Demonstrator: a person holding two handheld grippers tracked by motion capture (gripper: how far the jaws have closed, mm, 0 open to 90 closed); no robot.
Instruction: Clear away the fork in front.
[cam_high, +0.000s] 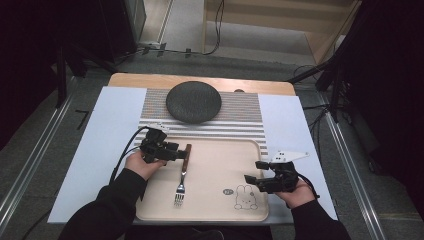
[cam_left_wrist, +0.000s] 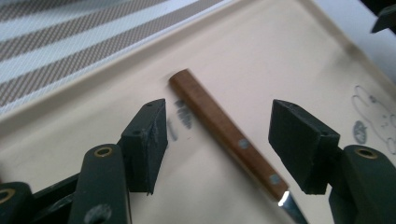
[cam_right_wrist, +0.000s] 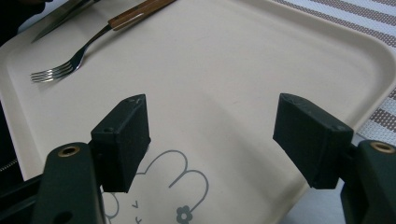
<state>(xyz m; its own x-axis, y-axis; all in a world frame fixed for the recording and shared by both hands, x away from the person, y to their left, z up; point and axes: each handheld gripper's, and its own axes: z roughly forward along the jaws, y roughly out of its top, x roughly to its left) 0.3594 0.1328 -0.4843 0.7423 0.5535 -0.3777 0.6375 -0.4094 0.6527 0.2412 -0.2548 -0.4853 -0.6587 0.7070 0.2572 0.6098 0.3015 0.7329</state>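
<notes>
Fork (cam_high: 182, 174) lies near tray's (cam_high: 215, 212) left edge; left gripper (cam_high: 181, 152) jaws spread either side of wooden handle, not touching. Lift straight clear. Right gripper (cam_high: 253, 171) spread, empty, by right edge

Black long sleeves cover both of the person's forearms down to the wrist. The left tongs (cam_high: 179, 151) and right tongs (cam_high: 255, 175) are matte black throughout, each ending in two blocky rectangular pads (cam_left_wrist: 145, 140) with small screw holes, hinged on brass-ringed pivots. A black cable loops from the left unit; a pale grey three-cornered plate (cam_high: 288, 156) tops the right.
</notes>
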